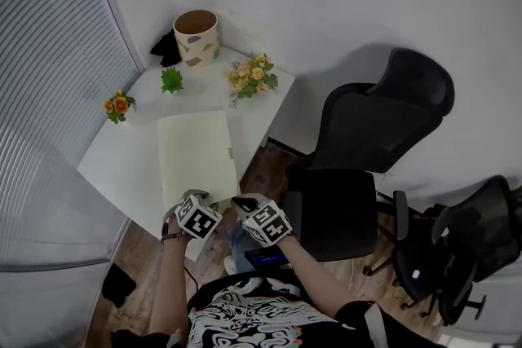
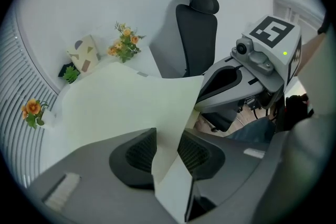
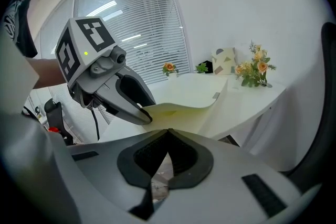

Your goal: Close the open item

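Your left gripper (image 2: 168, 152) has its jaws pinched on the near corner of the pale folder's (image 1: 196, 151) cover; the thin sheet runs straight up between the pads, and in the right gripper view that cover curves up off the pages below it, so the folder is partly open.

The folder lies on the white worktop (image 1: 122, 167) toward its near edge, its long side running away from you; a small tab (image 1: 231, 152) shows on its right edge.

Your right gripper (image 3: 167, 136) has its jaws pressed together with nothing between them; only floor shows through the gap beneath; it sits just beside the left one at the folder's near right corner, off the worktop's near edge.

At the far corner stands a patterned cup (image 1: 196, 35) with a dark object (image 1: 167, 50) beside it; a yellow bouquet (image 1: 252, 77) is near the right edge, orange flowers (image 1: 119, 105) by the left edge, a small green plant (image 1: 171, 81) between; a black office chair (image 1: 367, 143) stands off the right edge.
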